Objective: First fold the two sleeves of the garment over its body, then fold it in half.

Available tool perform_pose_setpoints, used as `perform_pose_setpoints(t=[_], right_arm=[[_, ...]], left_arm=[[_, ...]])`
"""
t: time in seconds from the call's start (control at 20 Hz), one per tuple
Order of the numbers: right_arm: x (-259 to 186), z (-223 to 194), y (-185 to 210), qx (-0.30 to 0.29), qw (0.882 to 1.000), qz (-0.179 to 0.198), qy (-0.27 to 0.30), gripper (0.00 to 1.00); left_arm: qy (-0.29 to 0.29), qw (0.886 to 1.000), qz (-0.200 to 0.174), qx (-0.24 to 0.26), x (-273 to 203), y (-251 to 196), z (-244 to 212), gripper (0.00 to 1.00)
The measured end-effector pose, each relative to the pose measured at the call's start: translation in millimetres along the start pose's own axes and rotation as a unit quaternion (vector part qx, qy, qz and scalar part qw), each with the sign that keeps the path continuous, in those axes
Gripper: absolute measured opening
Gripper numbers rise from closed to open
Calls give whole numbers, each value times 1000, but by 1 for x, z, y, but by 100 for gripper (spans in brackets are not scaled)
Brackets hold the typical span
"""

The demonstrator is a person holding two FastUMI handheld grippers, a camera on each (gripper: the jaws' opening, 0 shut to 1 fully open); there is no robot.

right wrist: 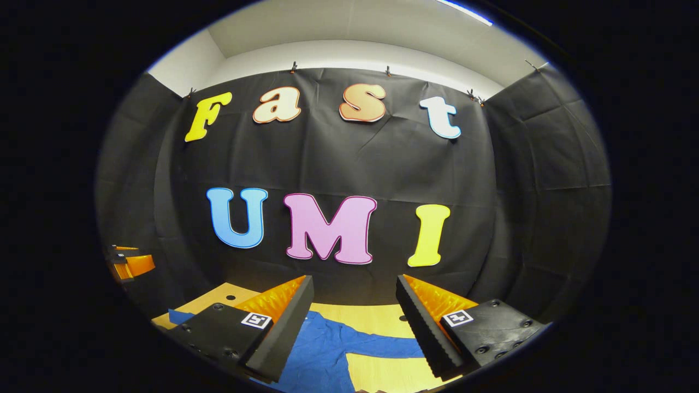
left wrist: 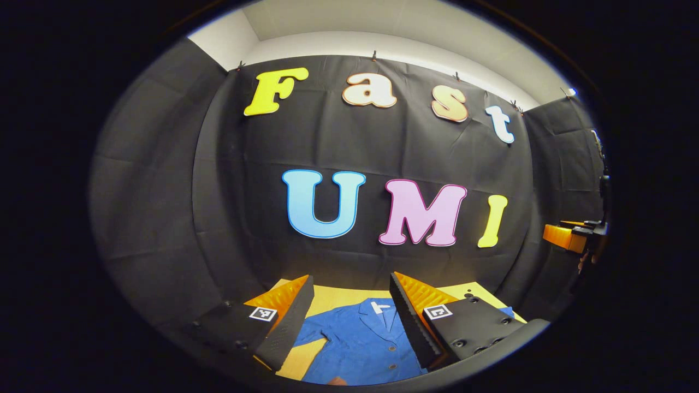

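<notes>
i see the blue shirt (left wrist: 363, 341) lying flat on the desk (right wrist: 377, 314), sleeves spread, nothing folded yet. my left gripper (left wrist: 349, 319) and right gripper (right wrist: 355, 322) hover above, fingers wide apart, holding nothing.

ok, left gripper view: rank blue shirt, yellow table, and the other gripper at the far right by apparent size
1. blue shirt
2. yellow table, though the shirt hides much of it
3. right gripper, smallest, but it sits farther from the camera
</notes>
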State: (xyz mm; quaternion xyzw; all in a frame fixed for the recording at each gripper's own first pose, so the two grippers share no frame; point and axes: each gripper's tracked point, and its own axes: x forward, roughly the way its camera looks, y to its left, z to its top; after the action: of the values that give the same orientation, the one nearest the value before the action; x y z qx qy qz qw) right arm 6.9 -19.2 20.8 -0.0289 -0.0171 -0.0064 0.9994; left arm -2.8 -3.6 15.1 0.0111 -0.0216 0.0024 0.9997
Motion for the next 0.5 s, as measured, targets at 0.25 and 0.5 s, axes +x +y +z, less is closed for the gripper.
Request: perform_pose_setpoints(t=[0.25,0.5], right_arm=[[8,8,-11,-17,1000,1,-2,97],[28,9,-10,-7,1000,21,18,97]], left_arm=[[2,1000,4,-6,-5,0,-3,80],[0,1000,5,-9,-12,-1,-6,80]])
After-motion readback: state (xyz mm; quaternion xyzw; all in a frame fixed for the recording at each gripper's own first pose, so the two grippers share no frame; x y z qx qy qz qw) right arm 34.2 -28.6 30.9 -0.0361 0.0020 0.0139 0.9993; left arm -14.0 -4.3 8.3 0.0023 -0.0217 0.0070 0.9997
